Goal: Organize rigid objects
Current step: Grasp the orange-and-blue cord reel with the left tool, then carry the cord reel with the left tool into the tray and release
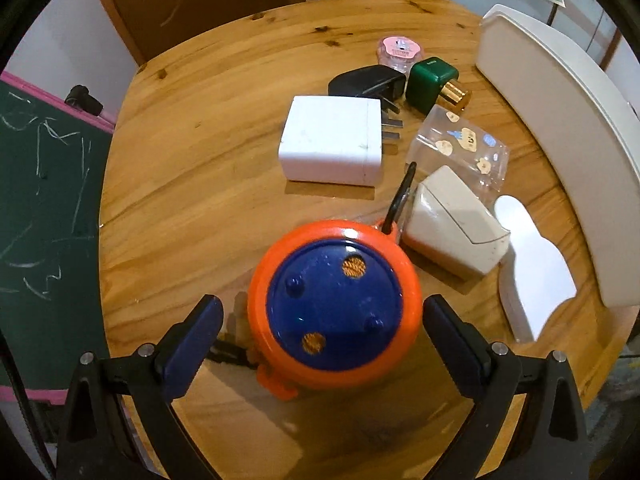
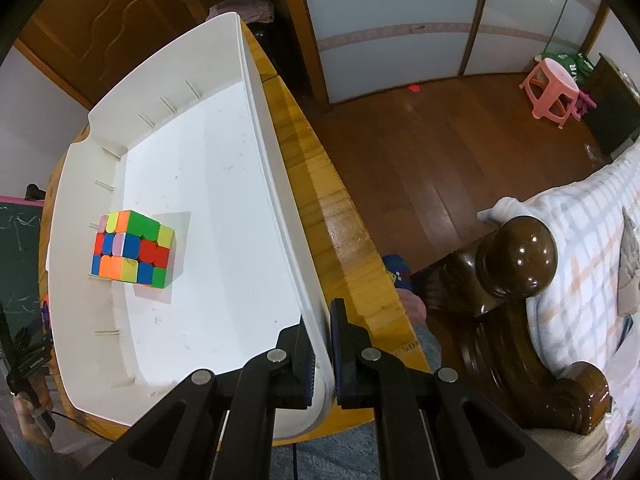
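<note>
The orange-and-blue disc (image 1: 334, 312) is seen low in the centre of the left wrist view, lying on the wooden table (image 1: 192, 184) between the pads of the left gripper (image 1: 324, 344). The jaws stand wide, one to each side of the disc, and no pad is seen to touch it; nothing is held yet. A black strap (image 1: 400, 196) runs up from its rim.

Beyond it, other loose things are spread over the table: a white charger (image 1: 332, 144) at centre, a black plug (image 1: 368, 82) and a green box (image 1: 430, 80) above it, a pink-lidded pot (image 1: 399, 53) higher still, a clear sticker bag (image 1: 464, 148) and a white wedge-shaped case (image 1: 452, 232) to the right, and a flat white piece (image 1: 532, 276) at the right edge. None of these is in the bin (image 1: 560, 152), whose outer wall curves down the right side.

In the right wrist view the bin (image 2: 224, 184) fills the left half, and only a colour cube (image 2: 134, 248) is found inside, at its left. The right gripper (image 2: 326, 360) is closed tight on the bin's near wall, at lower centre, so the bin is judged to be steadied.

The task is judged barely begun: one thing is stowed, and the disc and the rest are still to be moved.
</note>
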The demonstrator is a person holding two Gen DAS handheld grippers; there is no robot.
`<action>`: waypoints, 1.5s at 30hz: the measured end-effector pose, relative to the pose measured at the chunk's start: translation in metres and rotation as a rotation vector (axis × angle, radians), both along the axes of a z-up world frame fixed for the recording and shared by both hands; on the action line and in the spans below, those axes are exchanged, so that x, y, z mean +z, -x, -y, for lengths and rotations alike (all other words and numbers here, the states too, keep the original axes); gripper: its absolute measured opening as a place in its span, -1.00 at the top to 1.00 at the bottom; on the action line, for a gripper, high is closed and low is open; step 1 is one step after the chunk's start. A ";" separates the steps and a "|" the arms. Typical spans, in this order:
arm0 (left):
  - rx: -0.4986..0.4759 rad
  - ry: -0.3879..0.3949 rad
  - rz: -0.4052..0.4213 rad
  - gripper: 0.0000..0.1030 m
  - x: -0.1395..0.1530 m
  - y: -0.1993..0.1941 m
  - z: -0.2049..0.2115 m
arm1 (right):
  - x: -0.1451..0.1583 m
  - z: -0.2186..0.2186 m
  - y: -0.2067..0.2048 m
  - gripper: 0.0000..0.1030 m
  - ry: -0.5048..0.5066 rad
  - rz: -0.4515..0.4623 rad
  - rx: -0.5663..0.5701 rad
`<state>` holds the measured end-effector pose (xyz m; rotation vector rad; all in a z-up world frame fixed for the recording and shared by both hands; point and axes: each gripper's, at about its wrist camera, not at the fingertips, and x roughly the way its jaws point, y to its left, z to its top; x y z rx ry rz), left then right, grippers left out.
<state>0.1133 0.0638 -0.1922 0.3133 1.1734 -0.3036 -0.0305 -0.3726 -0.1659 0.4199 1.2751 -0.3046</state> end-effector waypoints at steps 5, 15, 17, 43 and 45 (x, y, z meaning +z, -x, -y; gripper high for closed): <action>0.006 0.022 -0.002 -0.83 -0.004 -0.003 -0.004 | 0.001 -0.001 -0.001 0.87 0.003 -0.005 -0.003; 0.067 0.060 0.003 -0.61 -0.006 0.004 -0.006 | 0.001 -0.001 -0.001 0.87 0.006 -0.006 -0.008; 0.110 0.054 -0.008 -0.61 -0.005 0.005 -0.008 | 0.001 0.000 0.000 0.87 0.005 -0.004 -0.009; 0.026 0.234 0.143 -0.61 0.162 0.066 0.127 | -0.002 0.004 0.007 0.87 -0.053 0.050 0.000; -0.011 0.250 0.125 -0.61 0.162 0.063 0.151 | -0.002 0.003 0.006 0.87 -0.047 0.046 0.017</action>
